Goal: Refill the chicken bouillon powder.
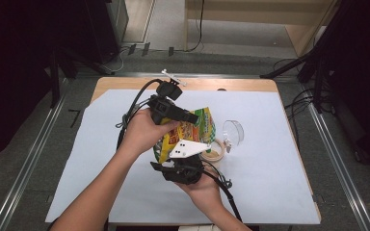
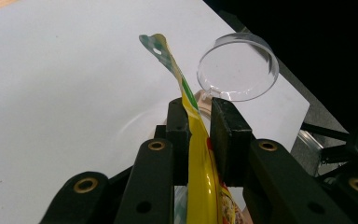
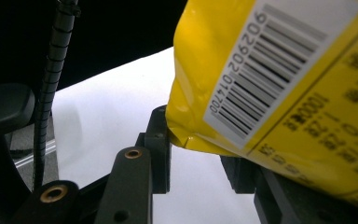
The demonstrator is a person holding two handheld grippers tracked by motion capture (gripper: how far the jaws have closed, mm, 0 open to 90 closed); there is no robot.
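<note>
Clearly, left fingers (image 2: 198,140): pinched tight on the thin top edge of the yellow snack bag (image 2: 204,172), which runs straight up between them; the green sealed strip with its hang hole stands free above.
Right fingers (image 3: 196,154): set to either side of the bag's lower corner; the bag covers the far one, so I cannot tell whether they grip or merely bracket it.
Snack bag (image 1: 189,134): held off the bench between both grippers, near the middle of the white sheet (image 1: 270,183).
Likely reason for the hold: one gripper high on the seal, the other low on the body, probably to steady the bag for tearing or pulling it open.
Plastic cup (image 1: 233,131): clear, lying on its side just right of the bag, apart from it.
Tape roll (image 1: 214,150): beside the right gripper (image 1: 183,171), partly behind its grey plate.
Left gripper view adds: the cup's round mouth (image 2: 237,67) beyond the bag.
Right gripper view adds: the barcode (image 3: 265,60) on the bag's back.
High view adds: both hands, the left gripper (image 1: 171,108) and the overall layout.
</note>
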